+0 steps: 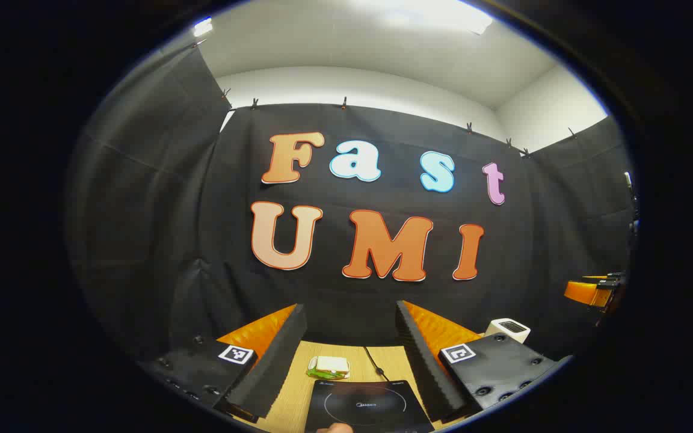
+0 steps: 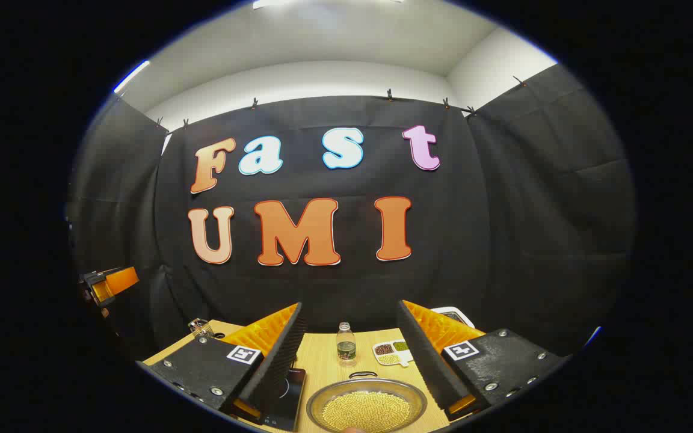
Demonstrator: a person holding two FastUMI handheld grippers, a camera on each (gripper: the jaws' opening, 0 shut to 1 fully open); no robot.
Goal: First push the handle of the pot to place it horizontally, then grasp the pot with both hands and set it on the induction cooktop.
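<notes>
pot (image 2: 367,406) of beans, loop handle (image 2: 362,375) at far rim, lying flat — induction cooktop (image 1: 366,406) apart

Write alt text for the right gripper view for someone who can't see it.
A metal pot full of yellow beans sits on a wooden table between the open fingers of the right tool. Behind it stand a small bottle and a divided dish of beans.
</notes>
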